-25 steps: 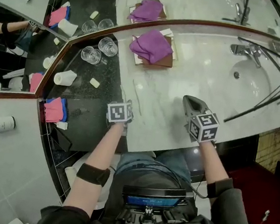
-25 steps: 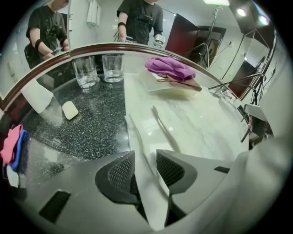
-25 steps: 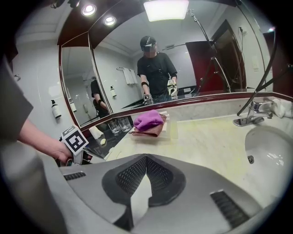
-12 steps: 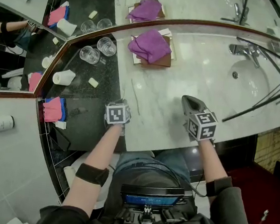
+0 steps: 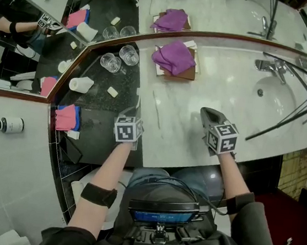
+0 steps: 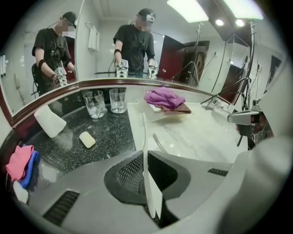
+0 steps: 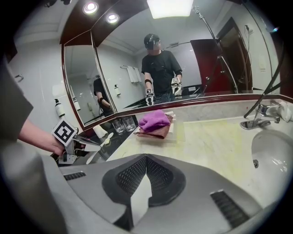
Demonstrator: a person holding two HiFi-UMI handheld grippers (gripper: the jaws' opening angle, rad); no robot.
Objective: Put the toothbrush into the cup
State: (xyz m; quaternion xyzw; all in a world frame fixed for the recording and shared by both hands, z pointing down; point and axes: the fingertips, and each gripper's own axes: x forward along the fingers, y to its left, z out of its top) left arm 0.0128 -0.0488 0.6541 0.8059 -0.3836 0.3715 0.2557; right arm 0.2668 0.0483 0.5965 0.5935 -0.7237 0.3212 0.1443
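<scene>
The pale marble counter [image 5: 217,99] runs right to a sink [image 5: 278,101], and a dark granite stretch [image 5: 100,129] adjoins it on the left. A purple cloth [image 5: 175,57] lies near the back. The right gripper [image 7: 146,161] is clenched on nothing. The left gripper [image 6: 145,157], whose jaws have just been closing, grasps the white toothbrush [image 6: 143,130] by its handle, well apart from the white cup [image 5: 81,84] lying on its side on the granite.

Left tongs [image 6: 145,156] just gripped; right tongs [image 7: 145,160] seemingly shut.
</scene>
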